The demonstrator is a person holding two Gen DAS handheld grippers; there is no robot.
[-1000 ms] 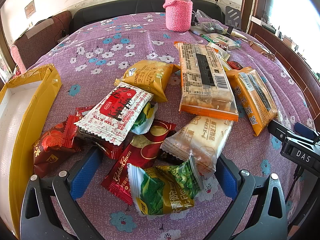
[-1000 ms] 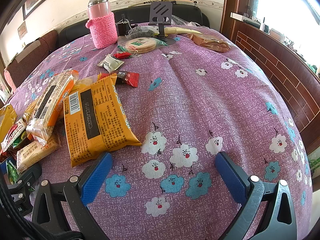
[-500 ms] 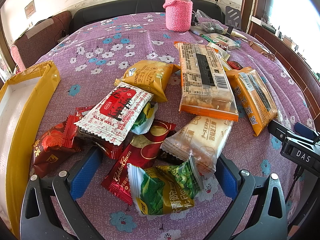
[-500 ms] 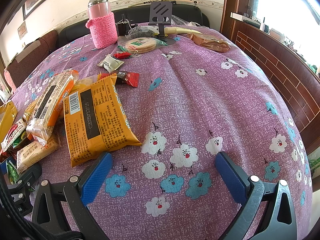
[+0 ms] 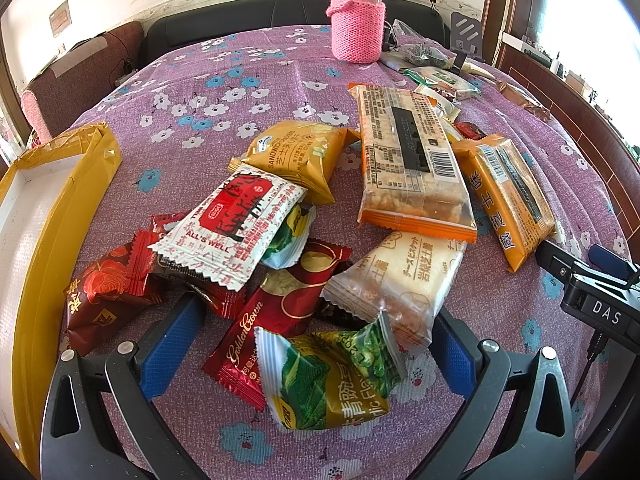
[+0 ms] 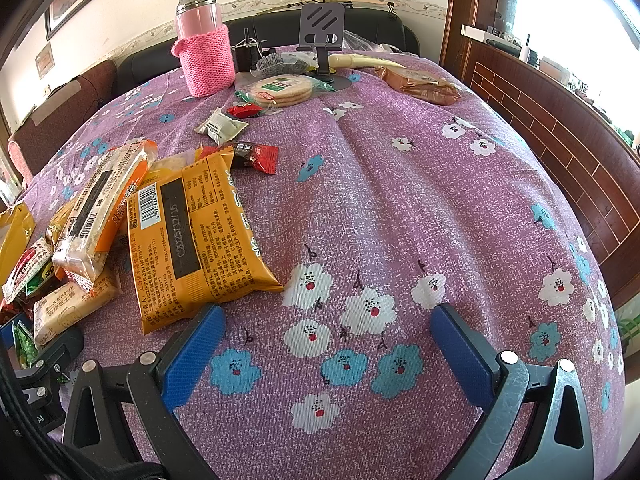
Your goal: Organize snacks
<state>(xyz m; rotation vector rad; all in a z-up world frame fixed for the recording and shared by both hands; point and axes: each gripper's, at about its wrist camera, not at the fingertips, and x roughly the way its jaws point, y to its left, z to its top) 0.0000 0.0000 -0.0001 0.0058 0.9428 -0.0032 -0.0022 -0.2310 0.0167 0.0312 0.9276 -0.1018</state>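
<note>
Snack packets are lying heaped on a purple flowered tabletop [image 5: 248,60] as both tools are hovering released, grasping nothing. The left tool [image 5: 308,344] is straddling the near edge of the pile, its blue pads either side of a green pea packet [image 5: 332,376] that is overlapping a red Golden Crown packet [image 5: 276,320] and a pale biscuit pack [image 5: 396,280]. Closing here is likely to pinch two or three slippery wrappers at once, or drag the stack. A yellow box [image 5: 76,184], sitting open at the left, looks the likely destination. The right tool [image 6: 326,340] is waiting over bare cloth, just right of an orange cracker pack [image 6: 192,236]; crinkled foil could be sliding out of a light grip. More snacks are lying scattered farther back beside a pink knitted flask [image 6: 204,52].
</note>
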